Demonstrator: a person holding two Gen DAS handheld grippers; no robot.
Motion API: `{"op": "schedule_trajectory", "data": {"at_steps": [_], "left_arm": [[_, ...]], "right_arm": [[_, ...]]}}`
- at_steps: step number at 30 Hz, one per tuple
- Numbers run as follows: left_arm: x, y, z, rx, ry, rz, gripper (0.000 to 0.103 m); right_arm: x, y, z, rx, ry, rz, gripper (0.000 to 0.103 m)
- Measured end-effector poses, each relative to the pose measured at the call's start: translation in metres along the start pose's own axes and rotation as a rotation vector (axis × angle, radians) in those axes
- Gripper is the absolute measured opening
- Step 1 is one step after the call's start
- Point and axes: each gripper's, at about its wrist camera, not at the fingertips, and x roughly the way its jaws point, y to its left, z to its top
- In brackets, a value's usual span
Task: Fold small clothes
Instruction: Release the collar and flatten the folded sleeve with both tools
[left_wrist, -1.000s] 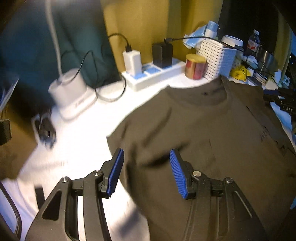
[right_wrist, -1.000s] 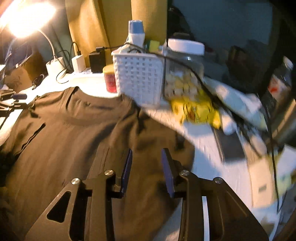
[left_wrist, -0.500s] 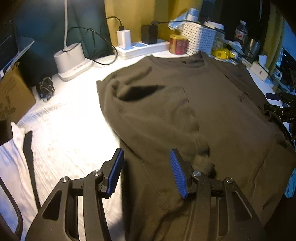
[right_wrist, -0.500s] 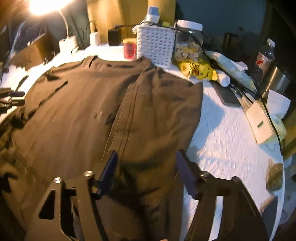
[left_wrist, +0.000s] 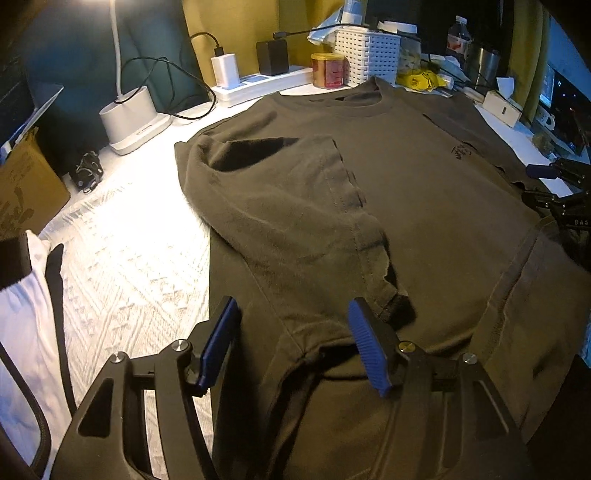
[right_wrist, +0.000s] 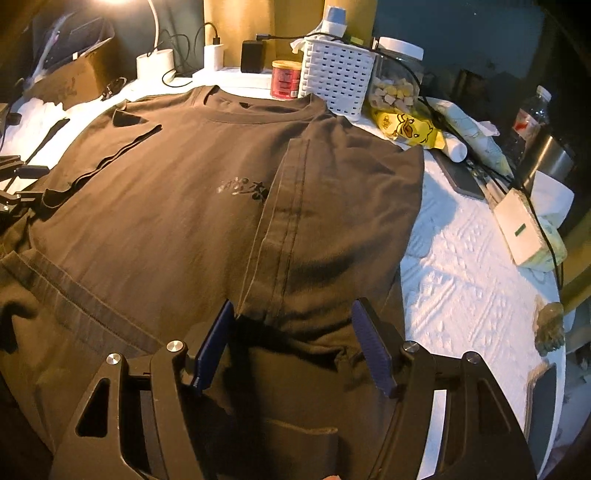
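Left wrist view, shirt: a dark T-shirt (left_wrist: 424, 192) lies flat, collar at the far end, on a white quilted cover (left_wrist: 140, 258); it fills the space ahead of and under the fingers.
Left wrist view, sleeve: the near-side sleeve (left_wrist: 288, 206) is turned in over the chest, its hemmed cuff ending just ahead of the right-hand pad.
Left wrist view, left gripper: the left gripper (left_wrist: 295, 343) hovers over the shirt's side edge, jaws opening and already well apart; cloth lies below the gap but neither blue pad presses on it, so nothing is held.
Left wrist view, far edge: the other gripper shows as a dark shape at the frame's right, beyond the shirt.
Right wrist view, shirt: the same shirt (right_wrist: 166, 206) stretches ahead and to the left of the fingers, a small dark print on the chest.
Right wrist view, sleeve: this side's sleeve (right_wrist: 343, 192) is also folded inward, its double-stitched hem running from the collar toward the left-hand pad.
Right wrist view, right gripper: the right gripper (right_wrist: 295, 343) stands wide apart above the lower end of that fold; no cloth is pinched.
Right wrist view, clutter: a white basket (right_wrist: 336, 81), a red can (right_wrist: 286, 79) and a jar (right_wrist: 397, 77) crowd the table beyond the collar.
Progress, done: both sleeves appear tucked in, the first stage of the fold.
Progress, left: the body looks unfolded lengthwise; the hem, near the fingers, likely has yet to be brought up toward the collar, and creases at the left sleeve may need smoothing.
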Motion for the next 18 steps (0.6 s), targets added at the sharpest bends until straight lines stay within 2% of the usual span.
{"op": "schedule_trajectory", "data": {"at_steps": [6,12,18], "left_arm": [[-0.015,-0.004,-0.005,-0.032,-0.041,-0.021,0.063],[-0.038,-0.018,-0.011,-0.028,-0.108,-0.094,0.063],[-0.057,-0.027,-0.023,-0.006,-0.141,-0.078,0.063]], "right_arm": [[-0.020,-0.009,-0.004,0.064,-0.052,-0.024,0.069],[-0.043,-0.018,-0.011,0.116,-0.099,-0.045,0.069],[-0.064,-0.026,-0.028,0.182,-0.129,-0.052,0.069]]}}
